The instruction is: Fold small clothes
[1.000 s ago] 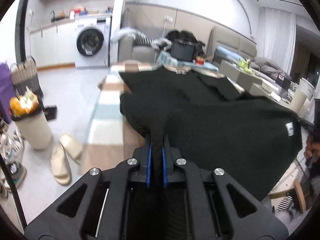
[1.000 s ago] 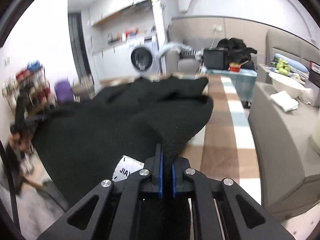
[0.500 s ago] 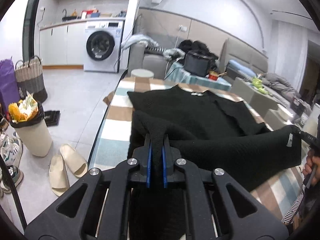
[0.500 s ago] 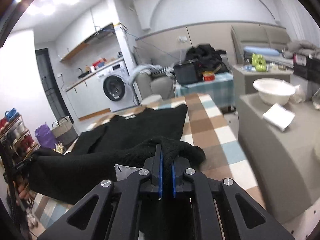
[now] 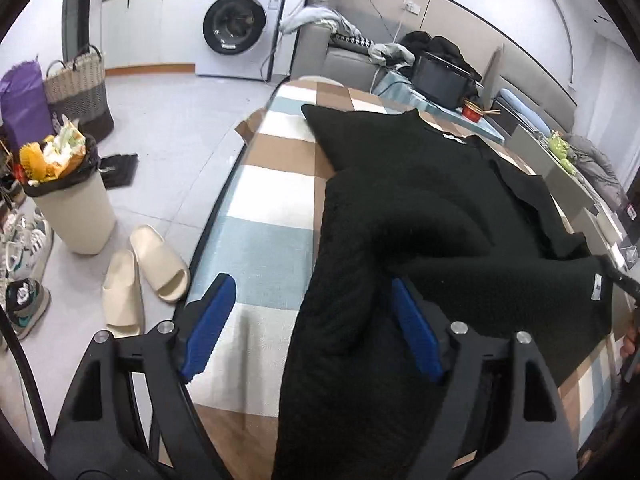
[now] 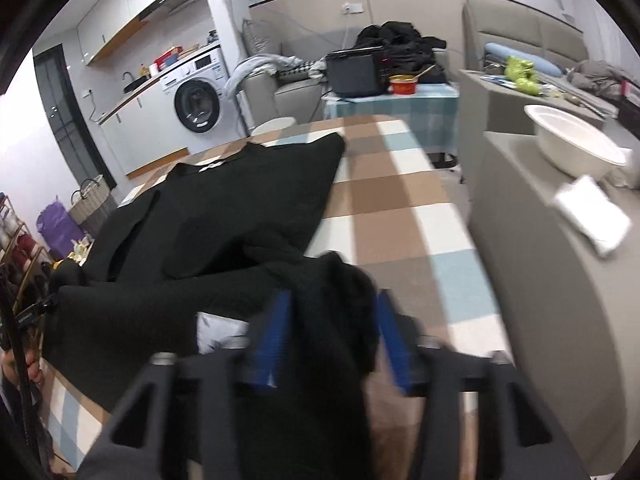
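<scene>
Worktop (image 5: 260, 208) in checked cloth carries black sweater (image 5: 420, 168), hem now doubled toward collar. Left claw (image 5: 308, 328) and right claw (image 6: 332, 332), clamped a second ago, are opening; fabric sits loose between, fold released.

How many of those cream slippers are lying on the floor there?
2. One slipper lies on the floor beside the table's edge, and the other slipper lies right next to it, nearer the sneakers. None seem hidden.
</scene>
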Tool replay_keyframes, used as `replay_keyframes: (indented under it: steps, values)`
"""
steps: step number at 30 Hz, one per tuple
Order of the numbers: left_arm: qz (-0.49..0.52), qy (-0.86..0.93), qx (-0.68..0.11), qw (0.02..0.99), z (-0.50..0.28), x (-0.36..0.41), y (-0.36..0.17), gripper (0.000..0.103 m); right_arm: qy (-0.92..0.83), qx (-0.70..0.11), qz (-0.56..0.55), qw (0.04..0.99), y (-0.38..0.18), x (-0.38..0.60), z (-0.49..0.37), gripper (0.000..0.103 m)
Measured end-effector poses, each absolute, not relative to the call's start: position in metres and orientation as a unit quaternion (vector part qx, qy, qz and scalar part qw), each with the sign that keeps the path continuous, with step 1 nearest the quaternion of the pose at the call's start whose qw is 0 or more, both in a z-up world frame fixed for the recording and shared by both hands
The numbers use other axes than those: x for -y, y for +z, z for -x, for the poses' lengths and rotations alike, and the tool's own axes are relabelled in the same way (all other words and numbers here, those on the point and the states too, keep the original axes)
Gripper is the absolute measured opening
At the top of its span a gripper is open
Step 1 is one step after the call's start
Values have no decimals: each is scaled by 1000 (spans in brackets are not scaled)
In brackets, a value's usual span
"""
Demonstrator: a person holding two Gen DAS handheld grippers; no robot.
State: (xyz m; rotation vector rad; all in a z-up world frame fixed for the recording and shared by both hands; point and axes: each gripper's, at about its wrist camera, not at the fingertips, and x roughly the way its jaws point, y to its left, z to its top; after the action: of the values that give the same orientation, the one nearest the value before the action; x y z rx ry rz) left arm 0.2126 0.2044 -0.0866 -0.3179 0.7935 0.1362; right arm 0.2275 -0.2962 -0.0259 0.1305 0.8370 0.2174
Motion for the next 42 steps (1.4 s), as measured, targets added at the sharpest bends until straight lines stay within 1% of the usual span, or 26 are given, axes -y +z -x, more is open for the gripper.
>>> replay_keyframes:
  steps: [6,8,11,12,13,14,15,16,19,22,29,34,36,37,38,40,42]
  values:
    - [141,33,-415,898,-242,-187,-99,77,162,-444,-108,874,-48,299,-257,60]
    - [142,16,-418,897,-248,-180,-98,68,162,-455,-109,869,-53,292,-266,60]
    - [128,6,-419,899,-255,-168,-97,51,172,-456,-93,868,-57,278,-276,59]
    - [122,-2,-419,900,-257,-164,-98,41,175,-456,-86,868,-57,273,-278,56]
    - [116,-5,-417,901,-258,-160,-97,37,176,-455,-78,869,-57,270,-279,51]
    - [110,-4,-414,904,-256,-157,-96,35,176,-452,-67,872,-57,266,-280,47]
    - [101,-5,-412,906,-256,-152,-97,31,176,-449,-61,874,-58,264,-280,44]
    - [98,-6,-411,906,-256,-150,-97,28,177,-449,-59,874,-59,262,-281,38]
    - [84,-8,-413,907,-255,-146,-95,24,182,-451,-57,872,-60,259,-284,30]
    - [64,-8,-417,907,-250,-140,-93,21,184,-452,-47,872,-60,255,-280,27]
    - [38,-11,-418,907,-230,-128,-90,19,192,-459,-44,867,-64,255,-259,22]
    - [39,-6,-419,907,-225,-128,-90,21,185,-459,-38,868,-63,258,-253,23]
    - [42,-1,-420,907,-224,-130,-88,24,169,-460,-47,870,-61,264,-258,34]
    - [43,2,-419,907,-223,-130,-87,28,153,-458,-41,875,-59,266,-260,49]
    - [41,8,-419,907,-222,-131,-87,31,146,-451,-36,880,-57,268,-260,59]
    - [38,20,-417,908,-221,-132,-87,45,152,-446,-39,881,-54,272,-263,61]
    - [42,27,-417,907,-222,-136,-89,50,156,-454,-39,877,-57,272,-272,63]
